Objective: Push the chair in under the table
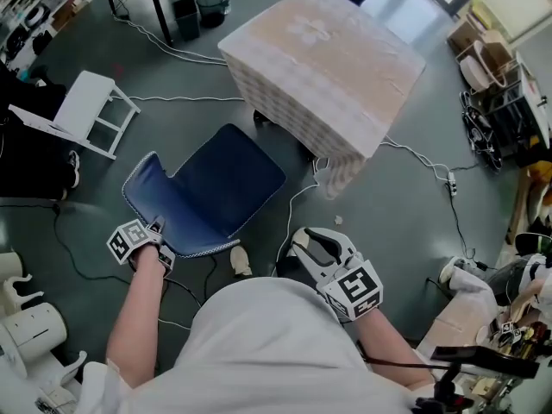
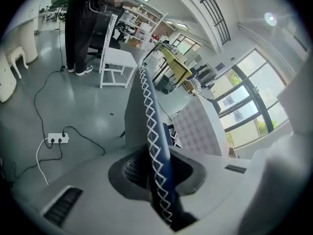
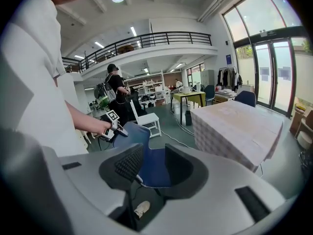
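Observation:
A dark blue chair with white stitching along its rim stands on the grey floor, its seat turned toward the table, which is draped in a pale checked cloth. My left gripper is shut on the top edge of the chair's backrest. In the left gripper view that stitched edge runs between the pads of the gripper. My right gripper hangs open near the chair's front right corner and holds nothing. In the right gripper view the blue seat lies beyond the jaws of that gripper, with the table at right.
A white folding chair stands at left, where a person stands beside it. Cables cross the floor, with a power strip. A shoe tip shows below the blue chair. Shelves and clutter line the right side.

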`<action>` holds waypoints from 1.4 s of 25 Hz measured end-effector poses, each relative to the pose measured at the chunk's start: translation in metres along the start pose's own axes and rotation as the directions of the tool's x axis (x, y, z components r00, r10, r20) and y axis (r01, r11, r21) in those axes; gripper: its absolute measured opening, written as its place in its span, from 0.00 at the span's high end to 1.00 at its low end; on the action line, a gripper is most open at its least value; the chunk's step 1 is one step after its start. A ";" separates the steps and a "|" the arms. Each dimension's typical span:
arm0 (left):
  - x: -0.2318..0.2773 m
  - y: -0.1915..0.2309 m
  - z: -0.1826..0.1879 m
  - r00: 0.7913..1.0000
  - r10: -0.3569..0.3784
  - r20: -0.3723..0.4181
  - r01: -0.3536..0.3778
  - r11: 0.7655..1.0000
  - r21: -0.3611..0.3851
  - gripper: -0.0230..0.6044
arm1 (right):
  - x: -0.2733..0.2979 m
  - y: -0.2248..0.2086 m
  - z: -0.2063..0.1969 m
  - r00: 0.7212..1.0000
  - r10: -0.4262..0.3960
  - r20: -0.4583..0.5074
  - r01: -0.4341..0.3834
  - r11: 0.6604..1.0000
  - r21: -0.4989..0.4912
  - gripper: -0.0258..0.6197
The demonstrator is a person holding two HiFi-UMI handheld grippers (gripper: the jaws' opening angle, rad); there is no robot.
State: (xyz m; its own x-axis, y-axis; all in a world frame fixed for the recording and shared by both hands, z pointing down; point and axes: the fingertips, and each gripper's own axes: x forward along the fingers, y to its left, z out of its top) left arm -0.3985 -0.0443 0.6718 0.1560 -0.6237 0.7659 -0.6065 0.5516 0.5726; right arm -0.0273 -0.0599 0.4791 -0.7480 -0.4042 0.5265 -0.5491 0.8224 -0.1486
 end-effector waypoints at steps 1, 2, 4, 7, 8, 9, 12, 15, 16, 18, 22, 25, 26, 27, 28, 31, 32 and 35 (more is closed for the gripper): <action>0.002 -0.005 0.000 1.000 -0.003 0.004 0.003 1.000 -0.006 0.85 | 0.000 -0.002 0.000 1.000 0.000 0.001 0.000 1.000 0.002 0.73; 0.005 -0.009 0.001 1.000 -0.006 0.007 0.006 1.000 -0.009 0.85 | 0.000 -0.004 -0.001 1.000 -0.001 0.002 0.001 1.000 0.005 0.73; 0.010 -0.019 0.004 1.000 -0.012 0.013 0.012 1.000 -0.014 0.85 | -0.001 -0.009 -0.002 1.000 -0.001 0.002 0.001 1.000 0.011 0.73; 0.017 -0.035 0.009 1.000 -0.015 0.018 0.016 1.000 -0.025 0.85 | -0.002 -0.019 -0.001 1.000 0.001 -0.001 -0.001 1.000 0.019 0.73; 0.020 -0.041 0.009 1.000 -0.015 0.017 0.015 1.000 -0.026 0.85 | -0.004 -0.023 0.000 1.000 0.001 -0.001 -0.001 1.000 0.022 0.73; 0.023 -0.046 0.009 1.000 -0.014 0.016 0.014 1.000 -0.026 0.85 | -0.006 -0.027 0.000 1.000 0.000 0.000 0.000 1.000 0.025 0.73; 0.032 -0.059 0.010 1.000 -0.014 0.019 0.014 0.999 -0.032 0.85 | -0.010 -0.038 0.000 1.000 -0.006 0.003 0.006 0.999 0.032 0.73; 0.042 -0.070 0.008 1.000 -0.016 0.021 0.016 0.999 -0.036 0.85 | -0.014 -0.047 -0.003 1.000 -0.011 0.002 0.011 0.999 0.037 0.73; 0.044 -0.073 0.006 1.000 -0.016 0.022 0.016 0.999 -0.038 0.85 | -0.015 -0.049 -0.004 1.000 -0.012 0.002 0.012 0.999 0.038 0.73; 0.050 -0.077 0.004 1.000 -0.015 0.026 0.016 0.999 -0.045 0.85 | -0.016 -0.053 -0.006 1.000 -0.013 0.001 0.013 0.999 0.040 0.73; 0.063 -0.092 0.001 0.999 -0.023 0.028 0.024 0.998 -0.052 0.85 | -0.017 -0.063 -0.010 1.000 -0.019 -0.002 0.019 0.999 0.043 0.73; 0.074 -0.108 -0.003 0.999 -0.028 0.036 0.031 0.997 -0.068 0.85 | -0.021 -0.071 -0.013 1.000 -0.022 -0.006 0.023 0.999 0.047 0.73; 0.078 -0.114 -0.005 0.999 -0.030 0.041 0.033 0.997 -0.073 0.85 | -0.023 -0.074 -0.015 1.000 -0.024 -0.006 0.024 0.999 0.048 0.73; 0.083 -0.119 -0.007 0.998 -0.032 0.045 0.035 0.996 -0.078 0.85 | -0.024 -0.077 -0.017 1.000 -0.025 -0.006 0.026 0.998 0.049 0.73; 0.087 -0.124 -0.009 0.998 -0.033 0.048 0.037 0.996 -0.083 0.85 | -0.025 -0.081 -0.019 1.000 -0.028 -0.007 0.028 0.998 0.050 0.73; 0.100 -0.139 -0.014 0.998 -0.036 0.053 0.041 0.995 -0.095 0.85 | -0.029 -0.093 -0.024 0.999 -0.036 -0.008 0.036 0.998 0.052 0.73; 0.104 -0.144 -0.016 0.998 -0.036 0.054 0.041 0.994 -0.100 0.85 | -0.030 -0.096 -0.025 0.999 -0.037 -0.010 0.038 0.998 0.052 0.73; 0.115 -0.155 -0.020 0.997 -0.038 0.060 0.045 0.992 -0.116 0.85 | -0.033 -0.104 -0.029 0.999 -0.040 -0.015 0.041 0.998 0.057 0.73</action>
State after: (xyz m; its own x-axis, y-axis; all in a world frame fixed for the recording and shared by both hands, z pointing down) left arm -0.2708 -0.1905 0.6767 0.1319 -0.6761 0.7249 -0.5040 0.5840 0.6363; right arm 0.0649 -0.1211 0.5013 -0.7195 -0.4311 0.5445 -0.5997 0.7810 -0.1742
